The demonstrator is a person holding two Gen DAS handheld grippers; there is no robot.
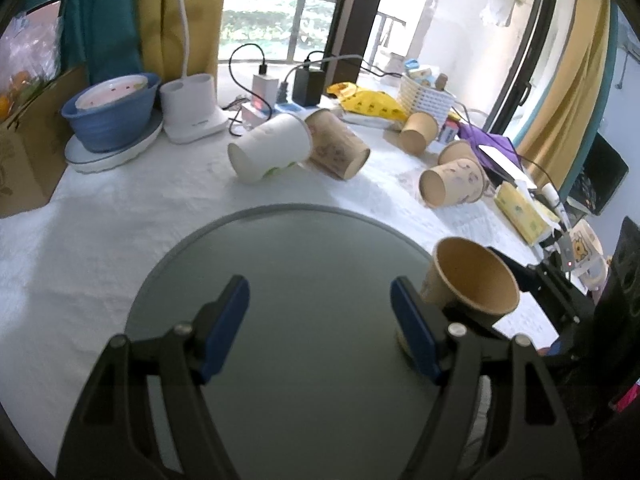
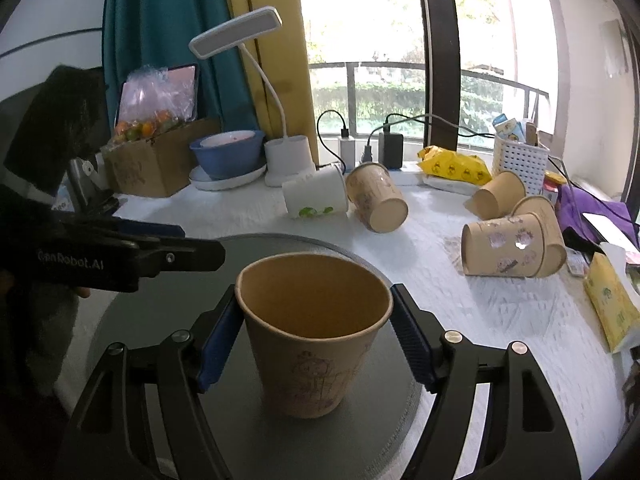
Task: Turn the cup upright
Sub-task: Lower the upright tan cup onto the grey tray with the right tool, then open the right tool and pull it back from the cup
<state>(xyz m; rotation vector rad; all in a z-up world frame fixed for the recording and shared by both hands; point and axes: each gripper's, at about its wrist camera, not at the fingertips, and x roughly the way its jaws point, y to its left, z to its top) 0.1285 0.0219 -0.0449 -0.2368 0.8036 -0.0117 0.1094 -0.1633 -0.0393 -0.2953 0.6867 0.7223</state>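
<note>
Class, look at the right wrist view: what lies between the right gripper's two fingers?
The brown paper cup, upright with its mouth up on the grey round tray, sits between the right gripper's fingers; the right wrist view shows it.

Blue bowl [image 2: 227,155] just left of lamp base [image 2: 289,159]; cardboard box [image 2: 154,164] further left, white basket [image 2: 519,162] far right.

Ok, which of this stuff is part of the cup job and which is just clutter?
Job:
- brown cup, upright between the right gripper fingers on the grey round tray
- tipped cups on the cloth: white cup, patterned cup
- left gripper, open

Clutter:
- blue bowl
- desk lamp
- yellow bag
- white basket
</note>
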